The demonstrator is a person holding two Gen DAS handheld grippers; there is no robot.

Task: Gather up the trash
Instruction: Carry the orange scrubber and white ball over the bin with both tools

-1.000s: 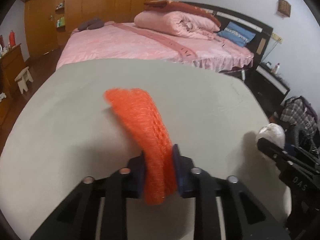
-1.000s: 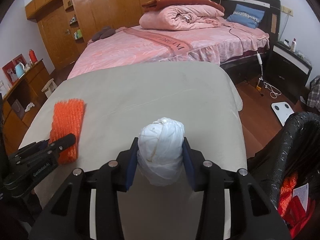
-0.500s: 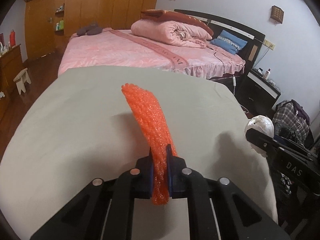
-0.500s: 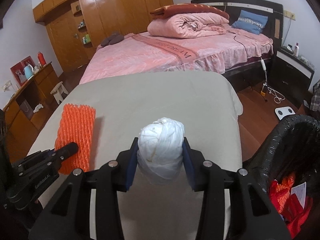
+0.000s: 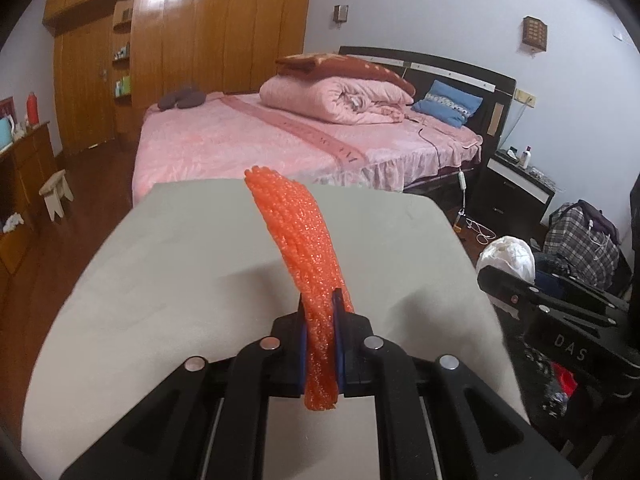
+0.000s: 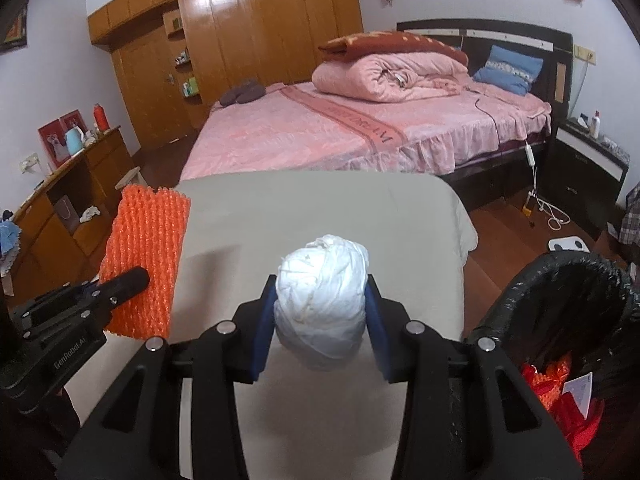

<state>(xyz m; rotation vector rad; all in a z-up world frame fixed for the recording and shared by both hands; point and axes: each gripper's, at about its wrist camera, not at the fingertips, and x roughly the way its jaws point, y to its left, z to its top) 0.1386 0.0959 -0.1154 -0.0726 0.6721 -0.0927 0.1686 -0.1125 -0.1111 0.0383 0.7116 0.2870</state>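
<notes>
An orange foam net sleeve [image 5: 300,248] stands up out of my left gripper [image 5: 320,344], whose pads are shut on its lower end; it hangs clear above the grey table [image 5: 180,280]. In the right wrist view the same orange net [image 6: 148,248] shows at the left, flat side on, with the left gripper [image 6: 128,280] clamped on it. My right gripper [image 6: 320,320] is shut on a white crumpled wad [image 6: 322,300], held above the table's [image 6: 320,200] near right part. The wad [image 5: 508,258] and the right gripper [image 5: 504,280] show at the right of the left wrist view.
A bin lined with a black bag [image 6: 560,280] stands at the table's right side, with red and orange scraps [image 6: 568,408] inside. Beyond the table is a pink bed [image 6: 360,136]. A wooden cabinet [image 6: 68,200] is at the left, a black nightstand [image 6: 584,176] at the right.
Both grippers have risen from the table with their loads. The left gripper's pads squeezed the orange net thinner, and the net came off the table top.
</notes>
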